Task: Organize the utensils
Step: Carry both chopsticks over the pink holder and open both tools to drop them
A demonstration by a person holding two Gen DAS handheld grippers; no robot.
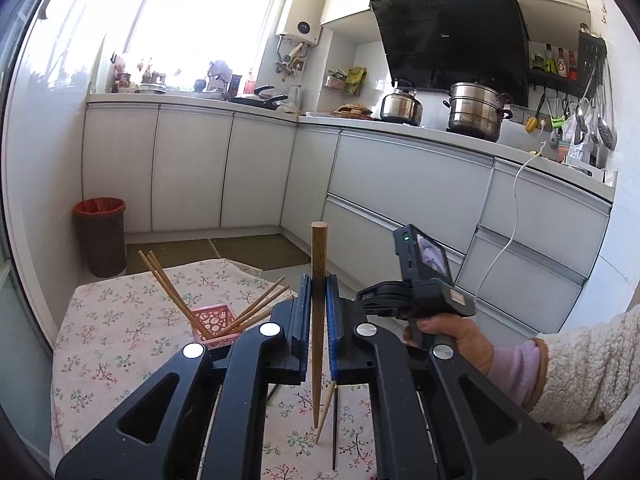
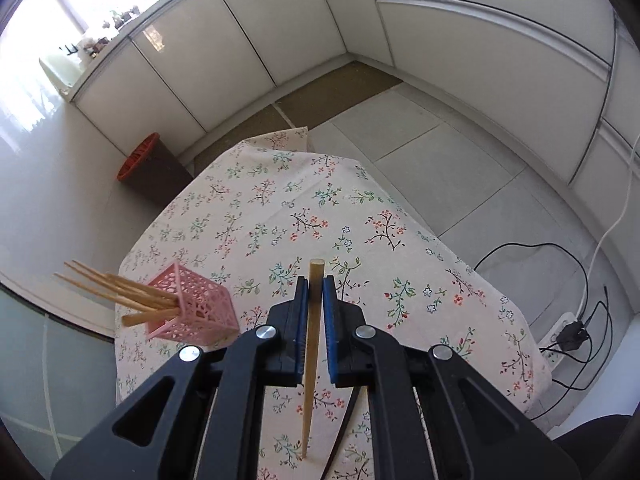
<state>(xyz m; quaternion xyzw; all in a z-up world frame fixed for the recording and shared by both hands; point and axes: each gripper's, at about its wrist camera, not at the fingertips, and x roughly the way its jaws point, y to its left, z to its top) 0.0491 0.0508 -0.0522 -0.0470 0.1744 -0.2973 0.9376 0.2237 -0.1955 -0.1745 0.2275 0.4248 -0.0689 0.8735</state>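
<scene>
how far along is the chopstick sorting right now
Done: several chopsticks already stand in the pink basket. In hand: the left gripper is shut on a dark wooden chopstick, and the right gripper on a lighter one. Left: a pale chopstick and a black one lie on the tablecloth.

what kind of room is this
A home kitchen: a range hood hangs over steel pots on the counter, white cabinets run along the walls, and ladles hang by the stove.

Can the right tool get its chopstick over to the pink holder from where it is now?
Probably yes. The right tool grips a chopstick above the tablecloth, and nothing stands between it and the pink holder.
</scene>
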